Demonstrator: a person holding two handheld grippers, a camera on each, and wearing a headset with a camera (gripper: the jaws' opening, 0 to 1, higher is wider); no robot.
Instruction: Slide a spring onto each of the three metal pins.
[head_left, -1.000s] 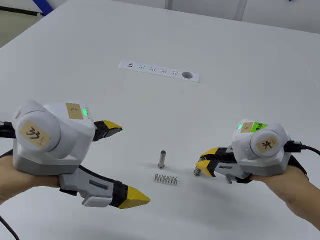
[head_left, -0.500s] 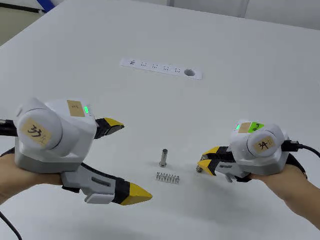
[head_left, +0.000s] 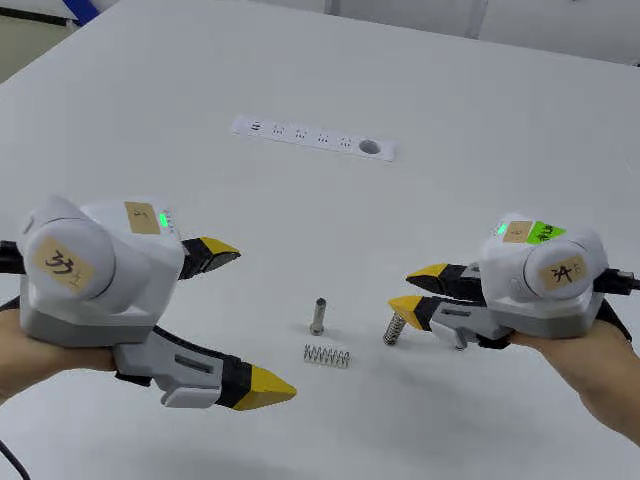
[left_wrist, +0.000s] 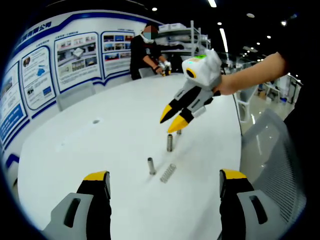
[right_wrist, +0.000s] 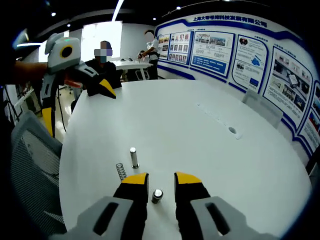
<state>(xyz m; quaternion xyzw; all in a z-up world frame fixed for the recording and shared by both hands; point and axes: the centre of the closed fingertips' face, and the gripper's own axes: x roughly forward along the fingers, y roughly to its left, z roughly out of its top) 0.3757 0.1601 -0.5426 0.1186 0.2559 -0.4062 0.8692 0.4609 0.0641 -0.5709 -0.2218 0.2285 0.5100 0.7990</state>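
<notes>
A bare metal pin (head_left: 318, 316) stands upright on the white table (head_left: 450, 90), and a loose spring (head_left: 327, 355) lies just in front of it. To their right stands a second pin with a spring on it (head_left: 395, 328), leaning slightly. My right gripper (head_left: 415, 290) is open beside that pin; in the right gripper view the sprung pin (right_wrist: 157, 195) sits between the jaws with a gap on each side. My left gripper (head_left: 245, 318) is wide open at the left, holding nothing. In the left gripper view the bare pin (left_wrist: 151, 166) and the spring (left_wrist: 168, 172) lie ahead of its jaws.
A white power strip (head_left: 315, 138) lies farther back on the table. A grey mesh chair (left_wrist: 270, 150) stands at the table's edge. People (left_wrist: 150, 45) sit at the far end of the table.
My right gripper's jaws have spread apart and it has drawn slightly back to the right, leaving the sprung pin standing on the table. My left gripper has hardly moved.
</notes>
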